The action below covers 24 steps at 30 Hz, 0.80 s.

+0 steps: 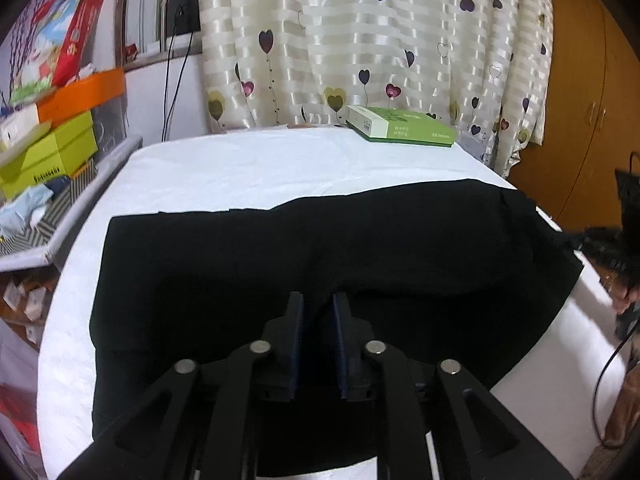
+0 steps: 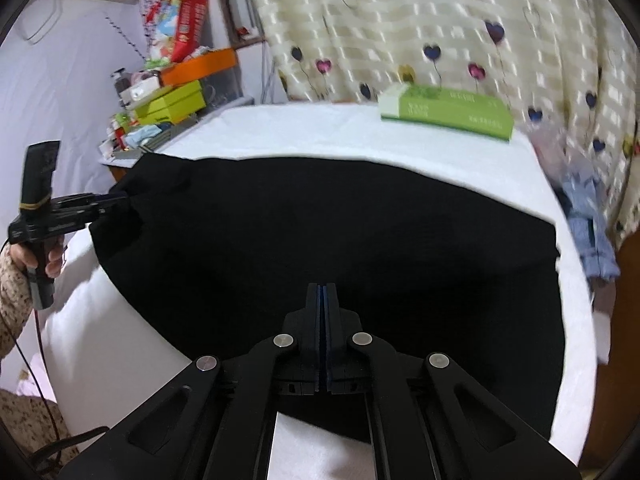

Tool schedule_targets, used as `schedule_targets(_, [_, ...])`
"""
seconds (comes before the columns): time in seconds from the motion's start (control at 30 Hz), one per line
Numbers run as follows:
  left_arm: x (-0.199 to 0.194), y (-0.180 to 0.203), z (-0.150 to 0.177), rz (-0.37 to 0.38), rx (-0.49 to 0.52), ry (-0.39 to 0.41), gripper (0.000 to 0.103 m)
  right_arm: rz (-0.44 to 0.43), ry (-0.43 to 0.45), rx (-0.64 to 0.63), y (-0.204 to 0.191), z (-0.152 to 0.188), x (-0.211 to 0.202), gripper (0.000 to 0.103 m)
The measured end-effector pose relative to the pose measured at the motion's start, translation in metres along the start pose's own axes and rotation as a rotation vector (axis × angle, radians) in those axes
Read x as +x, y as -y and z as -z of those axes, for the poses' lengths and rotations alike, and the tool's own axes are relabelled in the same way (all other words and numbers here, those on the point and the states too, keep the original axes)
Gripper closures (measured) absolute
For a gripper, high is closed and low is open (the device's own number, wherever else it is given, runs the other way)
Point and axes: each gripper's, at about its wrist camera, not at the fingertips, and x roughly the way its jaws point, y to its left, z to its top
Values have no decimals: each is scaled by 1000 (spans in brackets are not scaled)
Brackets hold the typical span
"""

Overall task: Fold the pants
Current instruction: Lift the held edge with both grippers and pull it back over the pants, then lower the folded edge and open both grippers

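Black pants [image 1: 280, 264] lie spread across a white table [image 1: 248, 164]; they also fill the middle of the right wrist view [image 2: 320, 232]. My left gripper [image 1: 318, 300] has a narrow gap between its pads with a ridge of black fabric in it. In the right wrist view the left gripper [image 2: 120, 197] sits at the pants' left corner, which is lifted a little. My right gripper [image 2: 322, 290] has its pads pressed together over the pants' near edge; whether cloth is pinched between them is hidden.
A green box [image 1: 400, 126] lies at the table's far edge, also in the right wrist view [image 2: 448, 114]. Stacked boxes [image 1: 52, 120] crowd a shelf at left. A heart-print curtain [image 1: 360, 40] hangs behind. A blue cloth [image 2: 588, 224] hangs off the right side.
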Motion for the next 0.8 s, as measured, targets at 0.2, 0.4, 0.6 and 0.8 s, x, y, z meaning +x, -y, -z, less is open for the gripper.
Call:
schedule_targets(0.2, [-6,-6,8,86,-113,-18,48,115,-66,-54,-1,19,6,82])
schedule_targets(0.4, [9,10,22,-97,36,-57,39,17,-45,188,31,10,3,51])
schedule_targets(0.6, [17,33,18,-198,192,-25,39,102,-26,283,41,-1,13,50])
schedule_targets(0.8, [30,30,15,-213,188,-75,39,189,-5,375,48,-20,28,50])
